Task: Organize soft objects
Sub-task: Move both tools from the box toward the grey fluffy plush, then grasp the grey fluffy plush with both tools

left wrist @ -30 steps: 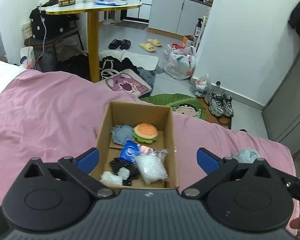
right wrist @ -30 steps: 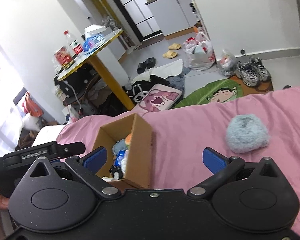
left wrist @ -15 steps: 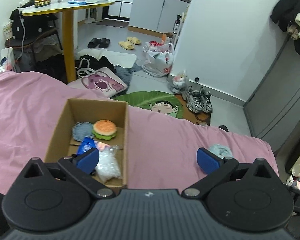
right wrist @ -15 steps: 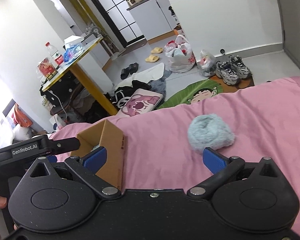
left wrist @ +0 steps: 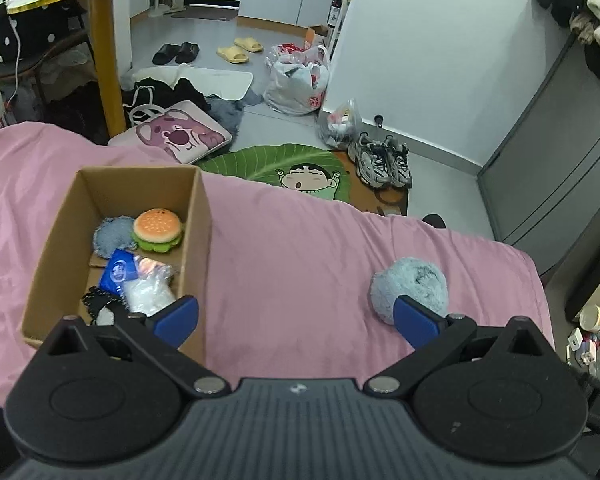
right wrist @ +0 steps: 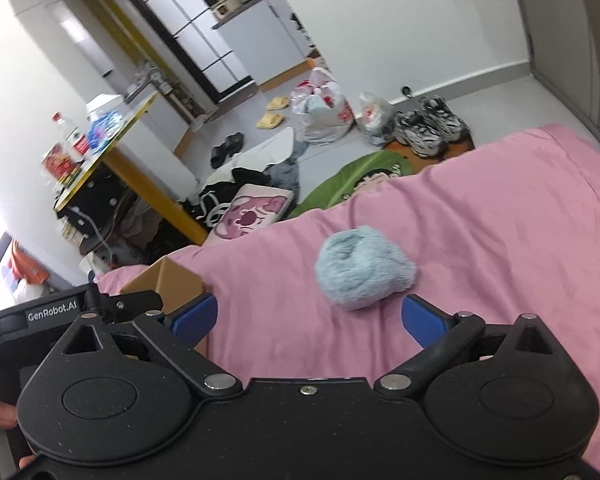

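A pink bed [left wrist: 292,248] fills the frame; at left a cardboard box [left wrist: 198,216] holds soft toys. Both tongs – left tongs [left wrist: 296,318], right tongs [right wrist: 308,318] – gape wide, empty. The blue fluffy ball [right wrist: 362,266] lies mid-frame on the bed.

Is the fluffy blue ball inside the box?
No, the ball lies on the pink sheet, apart from the box.
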The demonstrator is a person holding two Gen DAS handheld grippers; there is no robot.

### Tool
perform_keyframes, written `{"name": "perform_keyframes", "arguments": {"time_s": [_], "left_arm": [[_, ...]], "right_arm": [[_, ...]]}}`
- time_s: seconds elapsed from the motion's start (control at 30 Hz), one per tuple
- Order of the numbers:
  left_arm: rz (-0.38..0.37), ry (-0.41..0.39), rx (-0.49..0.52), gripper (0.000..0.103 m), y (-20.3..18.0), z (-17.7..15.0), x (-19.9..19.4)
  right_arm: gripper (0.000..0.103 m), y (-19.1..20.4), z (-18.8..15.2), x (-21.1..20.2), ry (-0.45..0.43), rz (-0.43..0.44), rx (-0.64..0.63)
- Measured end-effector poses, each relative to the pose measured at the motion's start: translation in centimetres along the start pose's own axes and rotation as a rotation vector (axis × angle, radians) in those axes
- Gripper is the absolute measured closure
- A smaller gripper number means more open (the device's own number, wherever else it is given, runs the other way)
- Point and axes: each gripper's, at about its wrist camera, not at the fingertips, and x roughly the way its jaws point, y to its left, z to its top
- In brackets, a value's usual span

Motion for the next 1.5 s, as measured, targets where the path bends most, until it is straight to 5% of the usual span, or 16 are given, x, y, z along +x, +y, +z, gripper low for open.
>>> {"name": "perform_keyframes", "arguments": {"time_s": [0.4, 0.5, 0.67, 1.03, 1.2, 1.4, 1.5], "left_arm": [[-0.064, 0.097, 0.062, 0.003, -4.3, 1.8, 5.0], [-0.093, 0.106, 0.077, 0.004, -5.3, 2.4, 6.2], [-0.118, 0.146, 0.081, 0.029, -6.6, 2.9, 8.6], [-0.169, 0.256, 0.032, 0.057, -8.1, 3.2, 13.7], [-0.177, 0.276, 0.021, 0.058, -8.5, 3.4, 15.1], [-0.159, 0.310, 0.006, 0.060, -9.0, 3.0, 16.7], [-0.152, 0.354, -0.050, 0.077, -8.4, 2.5, 17.6]], "right_arm": [[0.058, -4.3, 1.4, 2.9, 0.051, -0.012, 0.180], [0.059, -4.9, 1.8, 4.1, 0.071, -0.012, 0.212], [0.059, -5.4, 2.3, 5.8, 0.097, -0.004, 0.243], [0.067, -6.5, 2.6, 9.1, 0.178, -0.014, 0.288], [0.067, -6.9, 2.5, 10.0, 0.198, -0.018, 0.316], [0.082, -7.6, 1.9, 11.1, 0.217, -0.032, 0.377], [0.086, -7.2, 1.8, 10.9, 0.205, -0.041, 0.368]]}}
